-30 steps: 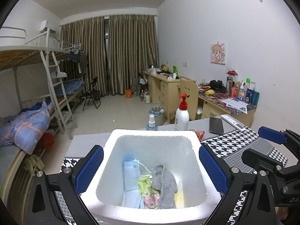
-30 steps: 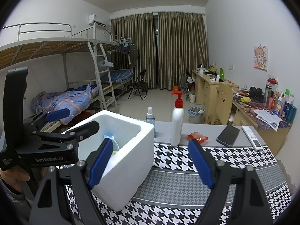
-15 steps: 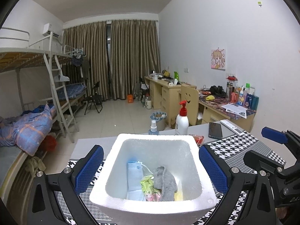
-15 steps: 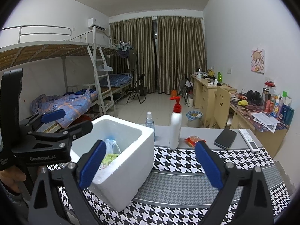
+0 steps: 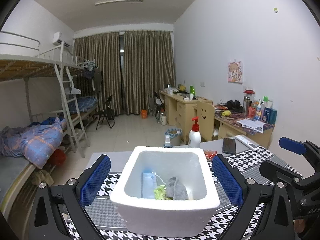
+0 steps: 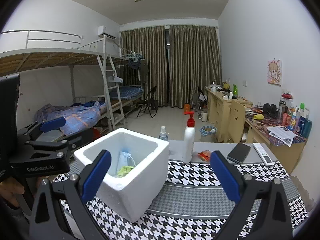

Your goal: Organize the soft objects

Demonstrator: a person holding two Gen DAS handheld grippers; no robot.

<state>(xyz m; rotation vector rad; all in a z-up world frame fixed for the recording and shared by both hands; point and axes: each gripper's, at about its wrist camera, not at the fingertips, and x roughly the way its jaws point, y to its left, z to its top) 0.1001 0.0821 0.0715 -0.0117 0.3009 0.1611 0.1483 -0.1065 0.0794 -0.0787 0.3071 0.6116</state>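
Item: foam box (image 5: 166, 212), standing on the houndstooth mat (image 6: 200, 206) near the table's left edge, holding gray cloth (image 5: 177, 188), mask (image 5: 149, 182), green packet (image 5: 159, 192). Left gripper (image 5: 163, 182) and right gripper (image 6: 160, 176), both spread and empty, are backing away; sorting is apparently finishing.

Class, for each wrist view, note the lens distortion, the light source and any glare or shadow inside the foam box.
Left wrist view: fisheye bends the walls, dark corners; ceiling light lit; foam box interior evenly pale. Right wrist view: same curvature; the box's near inner wall is shaded.
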